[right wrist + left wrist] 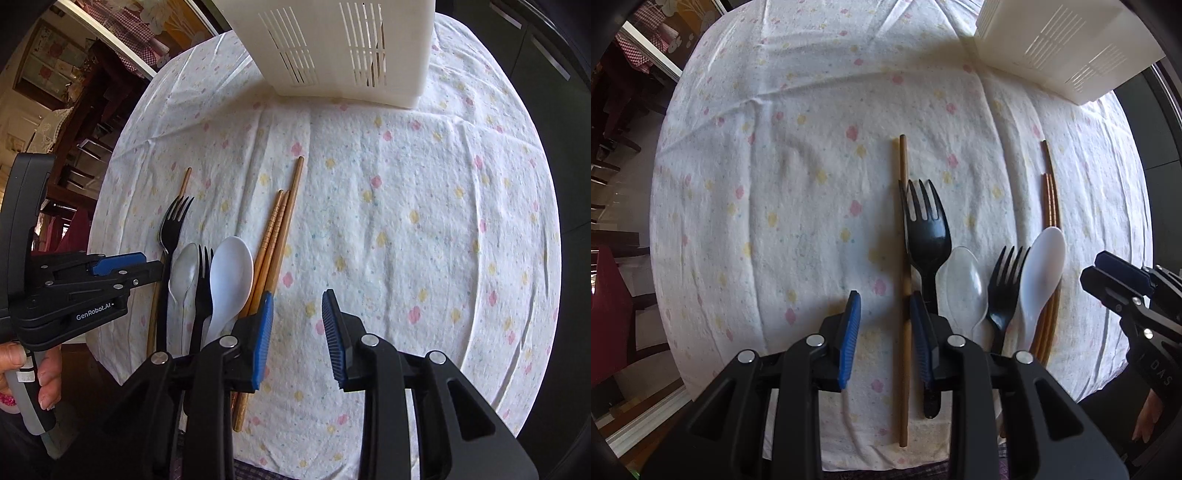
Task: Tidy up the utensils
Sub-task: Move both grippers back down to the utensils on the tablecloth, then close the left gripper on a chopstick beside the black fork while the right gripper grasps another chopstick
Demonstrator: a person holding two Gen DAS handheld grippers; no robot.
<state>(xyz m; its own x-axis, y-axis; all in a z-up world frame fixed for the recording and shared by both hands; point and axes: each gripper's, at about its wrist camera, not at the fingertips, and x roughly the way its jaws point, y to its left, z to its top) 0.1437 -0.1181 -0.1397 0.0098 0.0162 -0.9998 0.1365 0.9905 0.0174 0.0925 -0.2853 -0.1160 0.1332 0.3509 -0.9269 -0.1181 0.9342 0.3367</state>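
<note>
On the flowered cloth lies a row of utensils: a single chopstick point(904, 206), a large black fork point(925, 236), a clear spoon point(960, 284), a small black fork point(1004, 291), a white spoon point(1043, 269) and three chopsticks point(1051, 206). My left gripper point(886, 332) points down, open, with the single chopstick running between its pads, close to the right pad. My right gripper point(299, 339) is open over bare cloth. The three chopsticks point(277, 229) pass just left of and under its left pad. The white spoon point(231, 277) lies beside them.
A white slotted utensil caddy point(332, 48) stands at the far side of the table, also visible as the caddy point(1063, 44) at top right. A hand point(22, 369) holds the left gripper point(144, 267). The tablecloth point(424, 221) stretches right of the utensils. Dark chairs stand beyond the left edge.
</note>
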